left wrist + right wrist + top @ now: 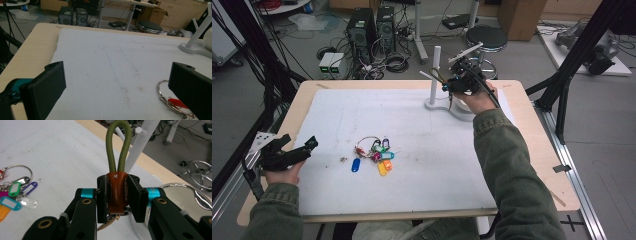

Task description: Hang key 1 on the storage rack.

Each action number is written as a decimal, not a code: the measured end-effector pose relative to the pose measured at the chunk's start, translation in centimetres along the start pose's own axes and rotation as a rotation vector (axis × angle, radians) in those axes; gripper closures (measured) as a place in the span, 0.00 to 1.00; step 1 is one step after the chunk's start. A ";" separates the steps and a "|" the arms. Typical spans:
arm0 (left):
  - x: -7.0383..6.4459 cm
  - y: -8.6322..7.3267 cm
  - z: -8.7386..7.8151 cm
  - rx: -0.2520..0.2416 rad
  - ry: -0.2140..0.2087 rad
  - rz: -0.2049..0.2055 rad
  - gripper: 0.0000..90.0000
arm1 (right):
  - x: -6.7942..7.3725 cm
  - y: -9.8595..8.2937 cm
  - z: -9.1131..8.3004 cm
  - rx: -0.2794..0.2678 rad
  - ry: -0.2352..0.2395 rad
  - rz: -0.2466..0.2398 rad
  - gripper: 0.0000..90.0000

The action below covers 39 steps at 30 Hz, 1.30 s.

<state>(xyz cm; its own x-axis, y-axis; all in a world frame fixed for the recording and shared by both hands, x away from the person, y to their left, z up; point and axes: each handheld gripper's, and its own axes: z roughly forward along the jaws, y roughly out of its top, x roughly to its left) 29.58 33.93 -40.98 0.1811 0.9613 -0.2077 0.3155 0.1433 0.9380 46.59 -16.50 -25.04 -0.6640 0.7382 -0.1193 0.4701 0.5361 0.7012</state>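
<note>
My right gripper [448, 84] [117, 195] is shut on a brown leather key fob [116, 191] held above the far right of the mat. The fob's olive cord loop [435, 75] [118, 142] sticks up out of the jaws, close beside the white peg stand [433, 80] [141, 143]. A bunch of keys with coloured tags [375, 152] [13, 191] lies mid-mat. My left gripper [301, 142] [117, 82] rests open at the mat's left edge, nothing between its jaws. A key ring with a red tag [172, 101] lies just by its right jaw.
The white foam mat [422, 165] covers most of the wooden table [542, 150]. A white rounded object [462, 107] [208, 37] sits beside the stand's base, under the right hand. Computers, cables and a stool [486, 37] stand on the floor beyond the far edge.
</note>
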 end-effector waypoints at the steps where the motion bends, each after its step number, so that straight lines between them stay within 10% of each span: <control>1: 0.0 0.0 0.0 0.000 0.001 0.000 0.02 | -0.1 0.1 0.0 -0.005 -0.003 -0.007 0.79; 16: 0.0 0.0 0.1 0.012 -0.002 0.000 0.02 | -2.0 0.2 0.3 0.001 -0.030 0.051 0.79; 39: 0.0 -0.1 0.1 0.019 0.005 0.005 0.02 | -2.8 0.2 5.3 0.050 -0.047 0.052 0.77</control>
<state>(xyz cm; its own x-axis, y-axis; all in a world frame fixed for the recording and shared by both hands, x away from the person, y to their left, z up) 29.65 33.87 -41.07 0.1779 0.9633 -0.2011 0.3318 0.1337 0.9338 51.67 -16.29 -28.28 -0.6103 0.7833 -0.1179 0.5323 0.5157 0.6713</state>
